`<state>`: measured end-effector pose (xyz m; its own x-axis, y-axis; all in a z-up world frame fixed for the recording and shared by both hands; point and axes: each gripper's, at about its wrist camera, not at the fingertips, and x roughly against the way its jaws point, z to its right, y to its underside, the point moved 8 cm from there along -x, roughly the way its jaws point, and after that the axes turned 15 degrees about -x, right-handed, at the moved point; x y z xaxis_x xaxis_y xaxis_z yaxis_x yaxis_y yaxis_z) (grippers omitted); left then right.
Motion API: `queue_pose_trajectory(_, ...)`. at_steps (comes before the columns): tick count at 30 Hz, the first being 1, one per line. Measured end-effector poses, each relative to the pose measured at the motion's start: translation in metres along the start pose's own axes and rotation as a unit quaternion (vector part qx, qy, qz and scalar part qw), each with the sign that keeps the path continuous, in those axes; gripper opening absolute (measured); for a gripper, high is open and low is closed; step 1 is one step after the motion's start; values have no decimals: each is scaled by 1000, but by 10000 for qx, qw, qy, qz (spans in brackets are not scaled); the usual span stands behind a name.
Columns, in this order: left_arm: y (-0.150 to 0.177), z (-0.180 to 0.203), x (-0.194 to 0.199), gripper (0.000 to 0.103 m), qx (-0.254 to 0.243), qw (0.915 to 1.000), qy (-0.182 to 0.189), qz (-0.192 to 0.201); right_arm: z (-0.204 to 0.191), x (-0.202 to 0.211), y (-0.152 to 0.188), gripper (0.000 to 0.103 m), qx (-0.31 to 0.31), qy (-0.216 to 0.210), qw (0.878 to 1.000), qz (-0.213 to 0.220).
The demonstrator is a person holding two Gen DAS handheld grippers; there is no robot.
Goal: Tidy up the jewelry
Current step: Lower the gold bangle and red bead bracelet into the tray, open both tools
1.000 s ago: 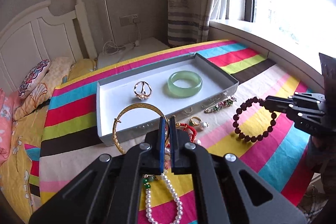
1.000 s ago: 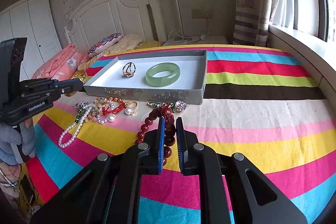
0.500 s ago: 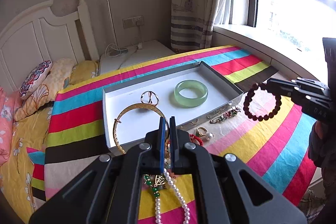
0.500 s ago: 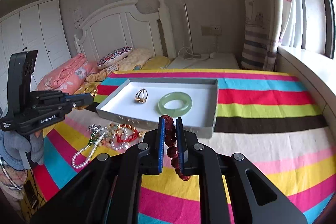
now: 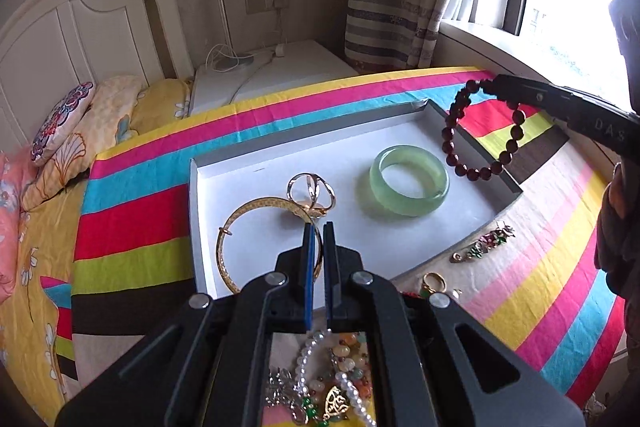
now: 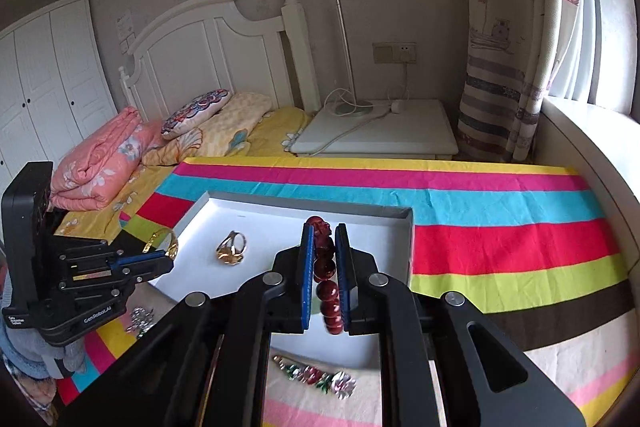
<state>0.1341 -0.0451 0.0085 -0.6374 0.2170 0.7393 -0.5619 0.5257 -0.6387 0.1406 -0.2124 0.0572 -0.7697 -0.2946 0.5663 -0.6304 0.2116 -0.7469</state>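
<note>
Tray [image 5: 224, 171]: shallow grey box with white floor, centre of the left wrist frame, sitting on the striped bedspread [image 5: 160, 195]. Contents: green jade bangle [image 5: 408, 181] lying flat right of centre, gold ring cluster [image 5: 312, 189] just left of it. Gold bangle [image 5: 256, 223] sits over the tray's lower-left part, pinched at its near rim by the left gripper [image 5: 318, 239]; whether it touches the tray floor cannot be told.

Left gripper: blue pads nearly together, only the thin band between them. In the right wrist frame the same gripper [image 6: 160, 261] shows at left-centre with the gold bangle [image 6: 162, 241] at its tip, at the tray's left edge.

Right gripper [image 6: 324, 243]: jaws narrowly apart, clamped on the dark red bead bracelet [image 6: 326, 271], which hangs as a column between the pads in the centre of that frame. In the left wrist frame the bracelet [image 5: 476, 131] hangs as a loop from the gripper tip [image 5: 494, 87] at upper right, over the tray's right end, clear of the jade bangle.

Loose on the bedspread outside the tray: jewelled brooch [image 5: 482, 243] right of centre, small gold ring [image 5: 432, 281] below it, pearl strand and mixed beads [image 5: 332, 375] at bottom centre under the left gripper body.

Writing: "GenRobot.AI" [image 6: 98, 315] on the left gripper body, lower left of the right wrist frame; a smaller label beside it is unreadable. "DAS" [image 5: 608, 129] partly visible on the right gripper, right edge of the left wrist frame.
</note>
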Motion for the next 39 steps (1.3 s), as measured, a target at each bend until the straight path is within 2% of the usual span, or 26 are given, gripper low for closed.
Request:
queue_pose_trajectory(5,0,-14,-23,4,124,9997,-75,-212,8,-21,-19,13,95,457,9989,70)
queue_pose_trajectory(11,0,-18,-41,4,171,9991,-109,-385,17,-52,-21,13,452,1071,9932,-80)
queue_pose_trajectory(16,6,-23,-48,9,351,9984,-93,-425,15,-77,-9,13,626,1150,9905,-412)
queue_pose_trajectory(18,8,-28,-44,29,486,9981,-103,-366,11,-82,-4,14,633,1096,9908,-476)
queue_pose_trajectory(19,8,-29,-39,51,545,9980,-141,-289,9,-83,-2,18,658,1102,9905,-504)
queue_pose_trajectory(20,7,-31,-33,62,583,9979,-203,-181,8,-82,0,23,677,1112,9902,-498)
queue_pose_trajectory(22,6,-35,-21,63,624,9978,-218,-15,7,-79,0,42,661,1063,9911,-447)
queue_pose_trajectory(23,7,-37,-15,63,659,9976,-219,32,8,-76,-1,44,653,1067,9914,-394)
queue_pose_trajectory(27,11,-40,12,71,845,9955,-297,307,13,-62,-5,44,487,942,9939,-301)
queue_pose_trajectory(29,19,-39,26,81,980,9937,-336,435,13,-50,-5,44,416,808,9956,-217)
queue_pose_trajectory(32,39,-33,43,91,1110,9916,-403,528,12,-30,0,46,294,541,9980,-134)
queue_pose_trajectory(34,56,-27,52,94,1194,9904,-422,546,12,-14,10,52,217,333,9992,-81)
queue_pose_trajectory(39,103,-16,65,95,1536,9862,-433,439,10,15,49,53,88,6,9999,-135)
